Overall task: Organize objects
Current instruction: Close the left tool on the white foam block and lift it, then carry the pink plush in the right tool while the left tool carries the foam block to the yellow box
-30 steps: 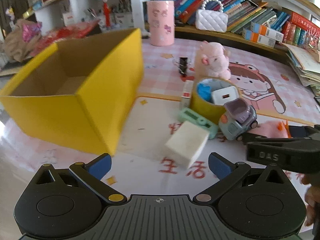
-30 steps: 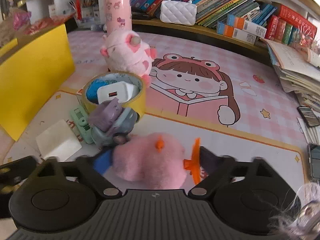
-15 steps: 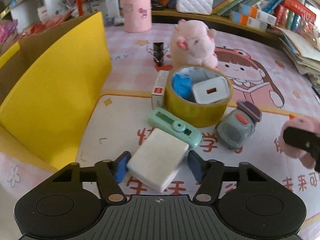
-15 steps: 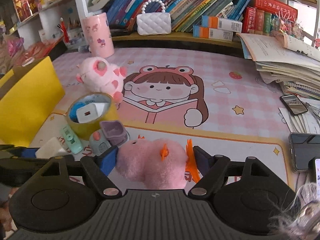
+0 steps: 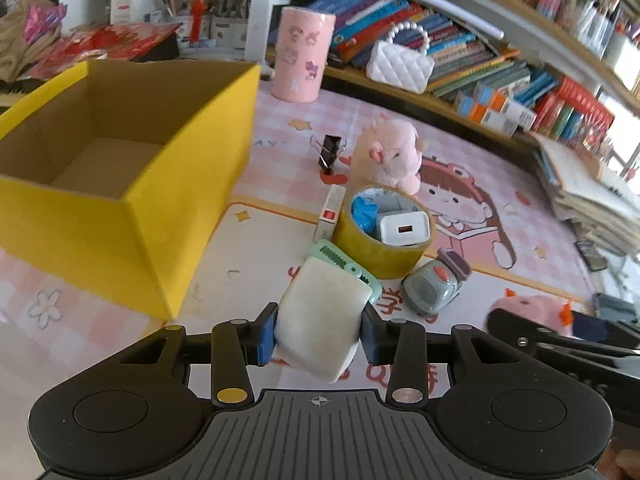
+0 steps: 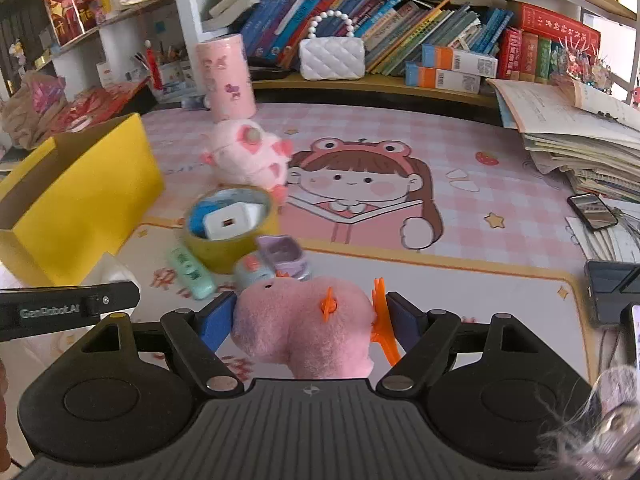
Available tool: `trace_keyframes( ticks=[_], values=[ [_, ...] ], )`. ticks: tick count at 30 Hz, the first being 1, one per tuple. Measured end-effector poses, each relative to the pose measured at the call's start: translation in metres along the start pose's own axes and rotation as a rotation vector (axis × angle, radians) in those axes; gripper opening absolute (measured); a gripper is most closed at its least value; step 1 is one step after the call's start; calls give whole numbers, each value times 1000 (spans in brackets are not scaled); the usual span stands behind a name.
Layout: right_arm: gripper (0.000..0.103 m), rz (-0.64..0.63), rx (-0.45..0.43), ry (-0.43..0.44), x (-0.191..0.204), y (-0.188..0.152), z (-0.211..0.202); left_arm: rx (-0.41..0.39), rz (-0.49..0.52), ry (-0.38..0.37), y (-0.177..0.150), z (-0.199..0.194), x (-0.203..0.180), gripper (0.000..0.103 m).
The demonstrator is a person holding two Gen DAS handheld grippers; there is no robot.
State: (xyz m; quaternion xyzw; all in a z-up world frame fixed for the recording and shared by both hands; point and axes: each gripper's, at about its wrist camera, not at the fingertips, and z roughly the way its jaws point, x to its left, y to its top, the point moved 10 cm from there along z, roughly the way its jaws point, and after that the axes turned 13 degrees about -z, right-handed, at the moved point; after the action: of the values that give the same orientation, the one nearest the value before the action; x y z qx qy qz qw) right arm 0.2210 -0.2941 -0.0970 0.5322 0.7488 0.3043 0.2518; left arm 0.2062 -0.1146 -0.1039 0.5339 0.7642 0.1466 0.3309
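My left gripper point(image 5: 318, 330) is shut on a cream white block point(image 5: 322, 312) and holds it above the mat, right of the open yellow box point(image 5: 120, 196). My right gripper point(image 6: 308, 322) is shut on a pink plush toy with orange fins point(image 6: 304, 330), lifted off the mat; that plush also shows in the left wrist view point(image 5: 532, 312). On the mat lie a yellow tape roll point(image 5: 384, 252) holding a white charger point(image 5: 404, 230), a green comb-like case point(image 5: 348, 270), a grey toy truck point(image 5: 432, 288) and a second pink plush point(image 5: 394, 156).
A binder clip point(image 5: 330, 150) and a small white carton point(image 5: 330, 214) lie near the tape roll. A pink cylinder point(image 5: 302, 58) and white purse point(image 5: 400, 64) stand at the back by the books. Phones point(image 6: 592, 212) and stacked papers point(image 6: 580, 136) lie right.
My left gripper closed on the white block and lifted it off the mat, now facing the yellow box. My right gripper kept the pink plush and rose a little.
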Motion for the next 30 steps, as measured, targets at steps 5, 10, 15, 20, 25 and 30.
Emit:
trace_keyframes(
  ticks=[5,10,15,20,25,30],
  values=[
    [78,-20,-18,4,32,4,-12,-15,-41,-36,1,-26,28,39],
    [78,-42,-31,15,78,8,-25,-34,-53,-47,2,-51,66,39],
    [78,-69,-24,36,135,6,-35,-40,-92,-34,0,-77,119,38],
    [78,-106,-9,80,200,-4,-45,-49,-115,-19,-3,-105,168,38],
    [78,-110,-12,103,252,-13,-54,-55,-117,-10,-6,-126,210,38],
    [78,-99,-22,111,285,-16,-62,-71,-112,-10,-4,-140,236,38]
  ],
)
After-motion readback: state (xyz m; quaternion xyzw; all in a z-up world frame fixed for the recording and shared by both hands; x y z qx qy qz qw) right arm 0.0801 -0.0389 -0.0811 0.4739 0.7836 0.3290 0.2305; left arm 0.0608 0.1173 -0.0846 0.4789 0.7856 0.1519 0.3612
